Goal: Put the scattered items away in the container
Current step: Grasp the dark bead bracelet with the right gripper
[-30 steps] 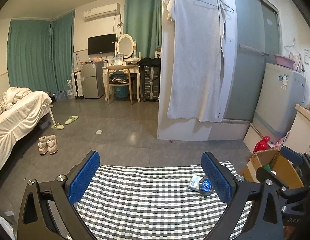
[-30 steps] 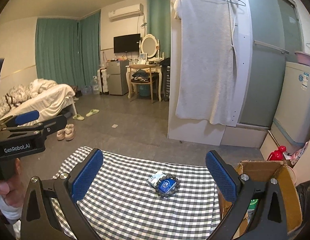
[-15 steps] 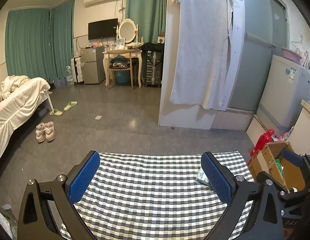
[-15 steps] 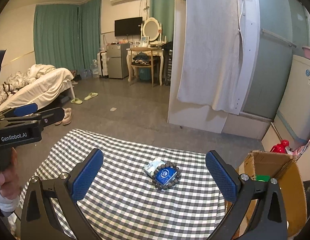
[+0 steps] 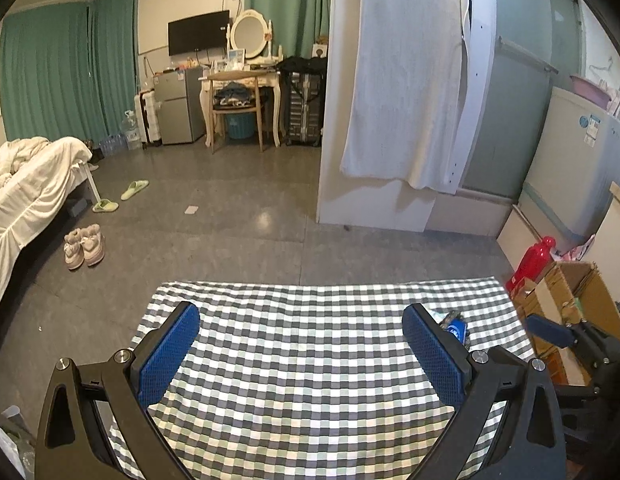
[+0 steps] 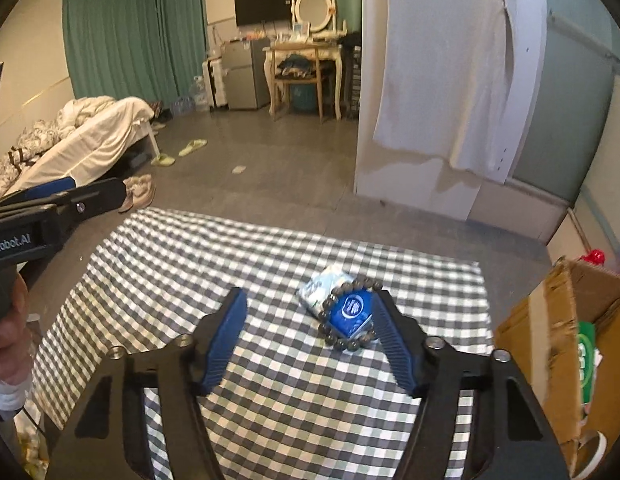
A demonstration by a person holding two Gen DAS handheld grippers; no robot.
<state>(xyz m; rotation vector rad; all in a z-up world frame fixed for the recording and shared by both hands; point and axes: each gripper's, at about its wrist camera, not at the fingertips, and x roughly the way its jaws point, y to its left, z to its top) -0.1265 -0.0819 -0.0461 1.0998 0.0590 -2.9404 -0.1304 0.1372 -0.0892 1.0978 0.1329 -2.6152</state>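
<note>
Blue packet (image 6: 352, 311) ringed by a bead bracelet (image 6: 330, 326) lies on my checked cloth (image 6: 229, 264) just inside my right gripper's (image 6: 305, 316) right pad, both grippers empty with jaws apart, cardboard box (image 6: 550, 320) further right, left gripper (image 5: 299, 336) farther off

Checked cloth (image 6: 189, 264) on floor, tissue packet (image 6: 324, 286), bead bracelet (image 6: 330, 330)

Checked woven cloth (image 6: 269, 256), glossy plastic packet (image 6: 352, 312), matt corrugated cardboard box (image 6: 550, 320).
</note>
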